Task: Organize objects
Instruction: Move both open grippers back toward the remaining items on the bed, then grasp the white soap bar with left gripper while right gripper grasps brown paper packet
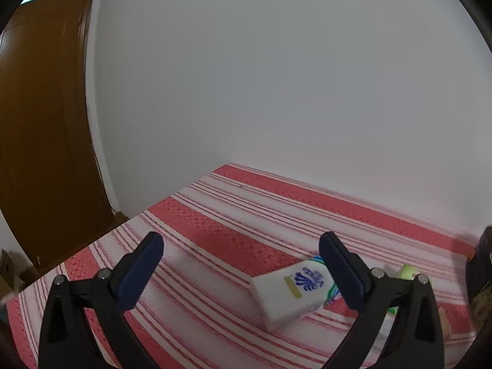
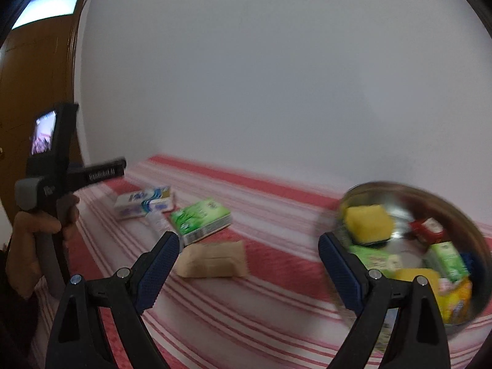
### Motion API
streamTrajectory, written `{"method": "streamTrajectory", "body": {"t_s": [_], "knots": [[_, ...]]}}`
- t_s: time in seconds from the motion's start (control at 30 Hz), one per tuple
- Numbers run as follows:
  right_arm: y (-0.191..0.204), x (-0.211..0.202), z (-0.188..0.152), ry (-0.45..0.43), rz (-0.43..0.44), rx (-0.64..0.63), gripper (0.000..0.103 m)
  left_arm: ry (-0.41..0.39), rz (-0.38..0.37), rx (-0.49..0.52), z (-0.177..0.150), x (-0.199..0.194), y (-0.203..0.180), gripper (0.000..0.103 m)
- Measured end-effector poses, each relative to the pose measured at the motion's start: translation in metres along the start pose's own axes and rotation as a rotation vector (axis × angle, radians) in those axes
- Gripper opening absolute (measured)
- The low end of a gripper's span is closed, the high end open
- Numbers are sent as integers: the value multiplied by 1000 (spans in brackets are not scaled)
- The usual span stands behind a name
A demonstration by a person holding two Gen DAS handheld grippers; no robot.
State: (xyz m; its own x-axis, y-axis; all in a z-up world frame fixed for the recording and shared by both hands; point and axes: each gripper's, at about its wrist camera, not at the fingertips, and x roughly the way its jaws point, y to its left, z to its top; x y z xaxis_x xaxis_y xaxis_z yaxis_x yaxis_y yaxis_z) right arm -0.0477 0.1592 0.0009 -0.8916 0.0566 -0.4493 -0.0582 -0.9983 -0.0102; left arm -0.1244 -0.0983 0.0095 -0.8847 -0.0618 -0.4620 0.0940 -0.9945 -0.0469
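A white tissue pack with a blue logo (image 1: 289, 295) lies on the red-and-white striped cloth (image 1: 215, 230), just inside the right finger of my open, empty left gripper (image 1: 241, 246). In the right wrist view the same white pack (image 2: 144, 204), a green pack (image 2: 201, 220) and a brown paper packet (image 2: 212, 259) lie on the cloth. A steel bowl (image 2: 384, 189) at right holds a yellow sponge (image 2: 367, 223) and several small packets. My right gripper (image 2: 247, 247) is open and empty, above the cloth between the brown packet and the bowl.
A white wall stands behind the table. A brown wooden door (image 1: 40, 138) is at the left. The left hand-held gripper body with its small screen (image 2: 46, 160) shows at the left of the right wrist view. A green item (image 1: 407, 272) peeks behind the left gripper's right finger.
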Motion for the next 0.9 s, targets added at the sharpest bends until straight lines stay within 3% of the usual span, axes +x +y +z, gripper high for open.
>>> {"method": "streamTrajectory", "body": {"t_s": [0.17, 0.43, 0.53, 0.63, 0.7, 0.77, 0.9], "knots": [[20, 42, 5, 151, 44, -31, 94, 5, -6, -19, 1, 2, 6, 102], [28, 110, 2, 392, 22, -36, 94, 7, -13, 12, -1, 2, -1, 102], [30, 123, -1, 450, 28, -24, 93, 7, -26, 6, 0, 2, 0, 102], [30, 123, -1, 450, 38, -21, 93, 2, -34, 5, 0, 0, 0, 102], [29, 121, 0, 449, 46, -25, 89, 3, -33, 7, -1, 2, -3, 102], [30, 115, 0, 433, 61, -40, 69, 8, -32, 7, -2, 5, -4, 102], [27, 107, 0, 422, 75, -46, 58, 18, -55, 1, -4, 6, -5, 102]]}}
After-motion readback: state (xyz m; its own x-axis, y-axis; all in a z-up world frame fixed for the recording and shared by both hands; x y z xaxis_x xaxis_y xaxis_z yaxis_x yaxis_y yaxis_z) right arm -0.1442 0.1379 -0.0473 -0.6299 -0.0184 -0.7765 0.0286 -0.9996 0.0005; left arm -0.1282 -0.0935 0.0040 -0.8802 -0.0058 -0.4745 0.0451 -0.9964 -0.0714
